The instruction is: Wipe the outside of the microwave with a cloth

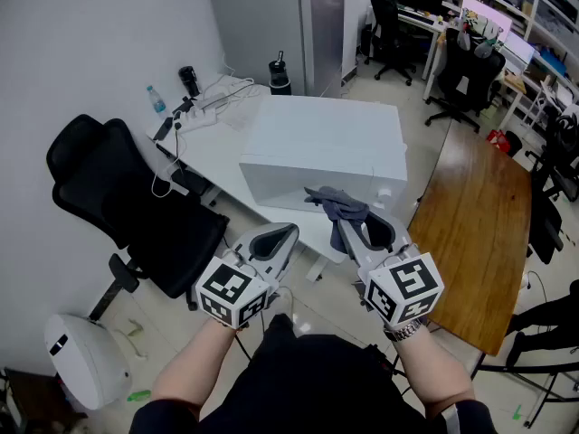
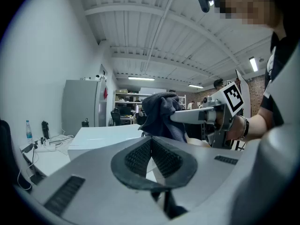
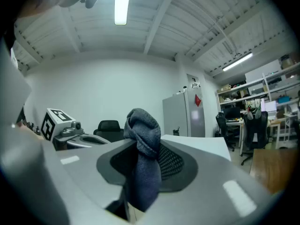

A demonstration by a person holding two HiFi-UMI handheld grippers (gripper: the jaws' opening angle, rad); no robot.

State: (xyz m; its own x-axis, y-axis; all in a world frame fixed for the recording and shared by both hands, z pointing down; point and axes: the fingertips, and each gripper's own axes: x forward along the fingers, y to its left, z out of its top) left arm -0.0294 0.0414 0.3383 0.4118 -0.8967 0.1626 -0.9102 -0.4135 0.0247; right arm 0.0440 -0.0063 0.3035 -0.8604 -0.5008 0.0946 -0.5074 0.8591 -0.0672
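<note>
one cloth (image 1: 340, 206) | looks soft, limp, light | right gripper (image 1: 355, 229) pinches its bunched middle, a sound hold | left gripper (image 1: 288, 231) jaws pressed together, empty | microwave (image 1: 326, 143) at 12 o'clock

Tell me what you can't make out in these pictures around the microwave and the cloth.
Head view: the dark grey cloth covers part of the front of the white box-shaped microwave; whether they touch is unclear.
Right gripper view: the cloth in the right hand-held gripper hides part of the microwave.
Head view: the label on the clear plastic bottle is too small to read.
</note>
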